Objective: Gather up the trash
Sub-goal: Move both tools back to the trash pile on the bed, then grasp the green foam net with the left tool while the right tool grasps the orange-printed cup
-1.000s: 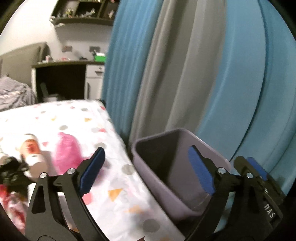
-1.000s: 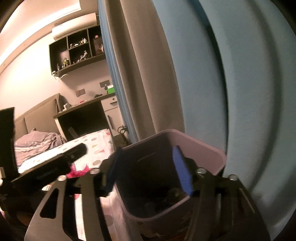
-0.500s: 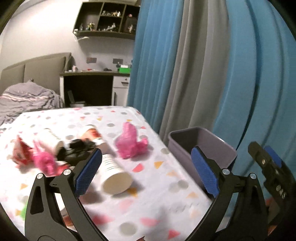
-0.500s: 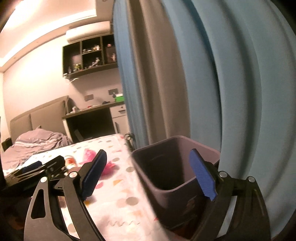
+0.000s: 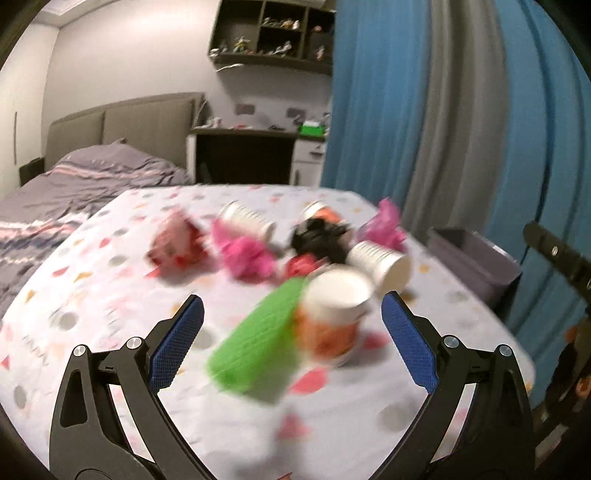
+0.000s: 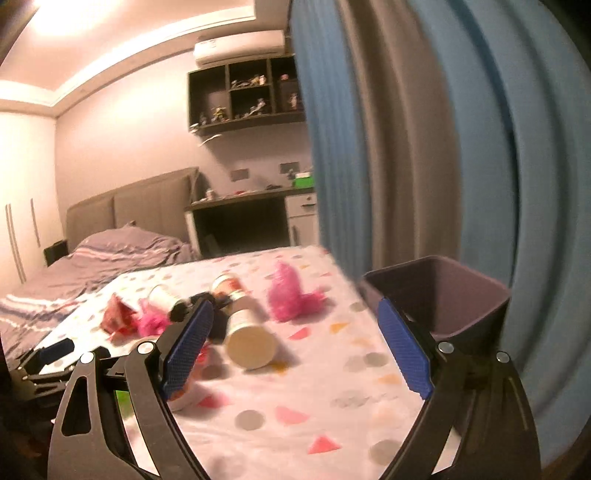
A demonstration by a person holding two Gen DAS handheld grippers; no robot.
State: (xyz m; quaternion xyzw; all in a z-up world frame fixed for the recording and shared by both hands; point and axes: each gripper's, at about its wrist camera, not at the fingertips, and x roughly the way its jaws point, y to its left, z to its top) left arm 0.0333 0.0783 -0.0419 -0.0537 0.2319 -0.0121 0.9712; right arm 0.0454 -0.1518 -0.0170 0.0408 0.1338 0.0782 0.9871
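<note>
Trash lies scattered on a table with a polka-dot cloth (image 5: 92,295). My left gripper (image 5: 291,343) is open just short of a green wrapper (image 5: 258,343) and an orange-and-white cup (image 5: 332,317), touching neither. Behind them lie a white paper cup (image 5: 380,260), a black crumpled piece (image 5: 317,236), pink wads (image 5: 243,254) and a red wrapper (image 5: 173,247). My right gripper (image 6: 297,349) is open over the cloth (image 6: 295,406), with a lying paper cup (image 6: 249,338) beyond its left finger. The purple bin (image 6: 443,295) stands off the table's right edge.
Blue and grey curtains (image 6: 424,147) hang close behind the bin (image 5: 476,258). A bed with grey bedding (image 5: 74,184) is at the left, a dark desk (image 5: 243,155) and wall shelves (image 5: 269,33) at the back. The left gripper's body (image 6: 40,362) shows at the lower left of the right wrist view.
Both grippers have swung left from the bin toward the table's trash. The right gripper's jaws have spread wider. The green wrapper and orange cup have come into the left wrist view.
</note>
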